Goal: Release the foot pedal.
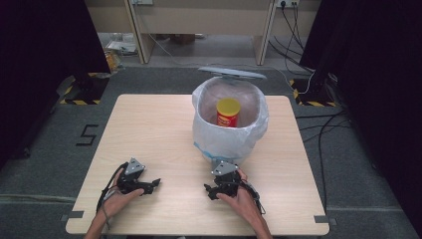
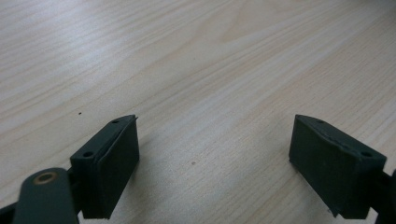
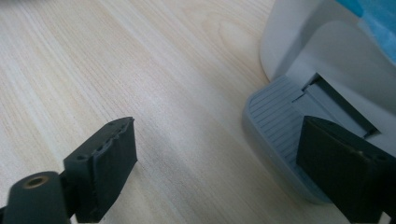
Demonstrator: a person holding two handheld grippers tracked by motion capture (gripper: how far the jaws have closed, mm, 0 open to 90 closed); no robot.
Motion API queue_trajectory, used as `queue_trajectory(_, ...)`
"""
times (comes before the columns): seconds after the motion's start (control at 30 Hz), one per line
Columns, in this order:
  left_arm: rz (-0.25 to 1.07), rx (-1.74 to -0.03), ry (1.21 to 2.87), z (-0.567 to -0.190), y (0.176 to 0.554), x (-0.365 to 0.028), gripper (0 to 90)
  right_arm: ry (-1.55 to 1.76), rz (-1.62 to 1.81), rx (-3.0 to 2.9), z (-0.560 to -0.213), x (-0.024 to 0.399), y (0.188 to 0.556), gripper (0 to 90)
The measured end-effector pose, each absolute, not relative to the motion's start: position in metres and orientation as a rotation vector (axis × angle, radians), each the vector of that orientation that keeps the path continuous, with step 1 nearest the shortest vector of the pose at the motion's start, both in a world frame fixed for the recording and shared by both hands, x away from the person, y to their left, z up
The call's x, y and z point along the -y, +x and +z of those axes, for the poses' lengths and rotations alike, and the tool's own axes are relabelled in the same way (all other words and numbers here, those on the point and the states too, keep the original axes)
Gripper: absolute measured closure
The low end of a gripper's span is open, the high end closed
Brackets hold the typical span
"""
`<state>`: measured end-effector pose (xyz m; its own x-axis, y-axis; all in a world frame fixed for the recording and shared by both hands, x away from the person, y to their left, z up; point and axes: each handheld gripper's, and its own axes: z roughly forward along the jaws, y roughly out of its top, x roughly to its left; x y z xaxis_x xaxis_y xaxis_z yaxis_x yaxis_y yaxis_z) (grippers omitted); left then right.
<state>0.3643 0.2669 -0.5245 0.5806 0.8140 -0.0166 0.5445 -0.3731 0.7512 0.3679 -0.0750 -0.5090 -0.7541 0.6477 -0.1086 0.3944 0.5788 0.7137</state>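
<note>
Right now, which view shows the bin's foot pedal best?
The right gripper view: the grey ribbed pedal lies close up at the bin's base. In the high view the right gripper sits in front of that spot.

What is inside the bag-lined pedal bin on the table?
A red canister with a yellow lid stands upright inside the pedal bin. The bin's near wall and white bag liner hide the canister's base and the bin floor.

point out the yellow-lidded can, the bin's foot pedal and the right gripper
yellow-lidded can [image 1: 228, 111], high view, on its yellow lid, inside the bag-lined bin
foot pedal [image 3: 275, 122], right gripper view, on its ribbed grey top
right gripper [image 1: 215, 189], high view, midway between its fingertips
</note>
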Motion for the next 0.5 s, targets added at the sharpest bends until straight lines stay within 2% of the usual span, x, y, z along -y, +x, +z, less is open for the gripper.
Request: queue_trajectory(0.5, 0.465, -1.077, 2.075, -0.5245, 0.3644, -0.2670, 15.0, 0.852, 1.063, -2.395, -0.4998, 0.0833, 0.3635, 15.5)
